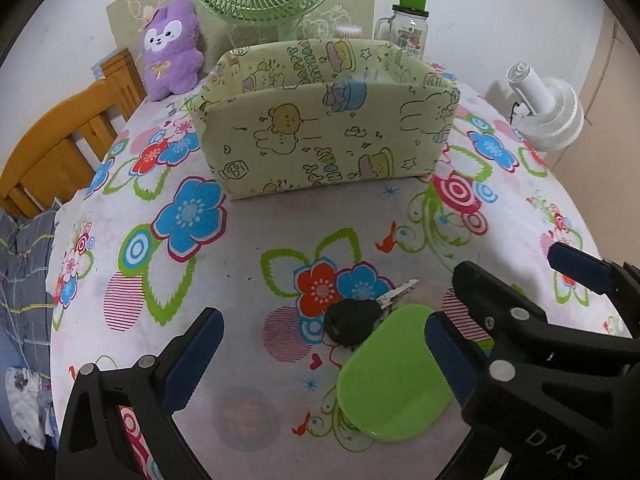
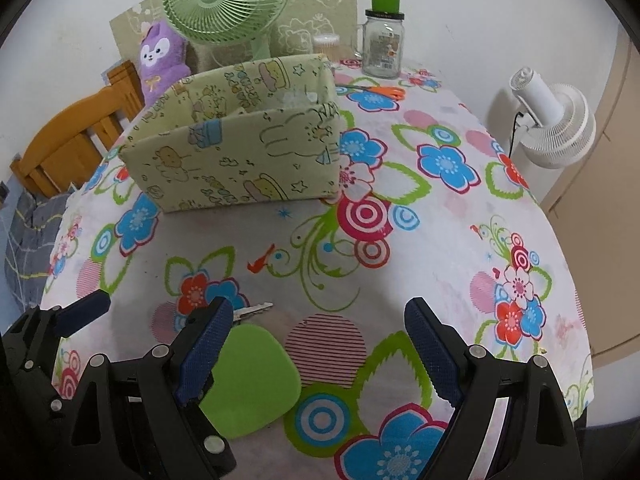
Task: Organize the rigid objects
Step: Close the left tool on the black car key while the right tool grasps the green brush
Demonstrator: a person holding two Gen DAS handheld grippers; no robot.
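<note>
Left hand-held gripper (image 1: 320, 354): jaws spread wide, grasping nothing. Key (image 1: 362, 314) and green disc (image 1: 394, 374) lie on the cloth between its fingers, nearer the right finger; the disc's edge overlaps or touches the key's black head, I cannot tell which

Right hand-held gripper (image 2: 318, 350): also released, empty. The disc sits just inside and partly under its left finger; only the key blade shows past that finger

Risks, as judged:
- the two grippers crowd the same spot and could knock fingers if both close in
- disc is thin and flat, so pads may slide over it or pinch cloth instead
- closing on the key could drag the disc along, since they lie together
- a loose tablecloth (image 2: 460, 248) may bunch under a scraping finger

Ahead of both grippers: open patterned box (image 1: 320, 128), the likely drop point, well apart from the key

Bench is round-edged under a floral cloth. Beyond the box: green fan (image 2: 224, 0), purple plush toy (image 1: 172, 48), glass jar (image 2: 382, 46), orange scissors (image 2: 380, 91). Wooden chair (image 1: 68, 136) far left, white fan (image 2: 554, 118) far right, pale walls
</note>
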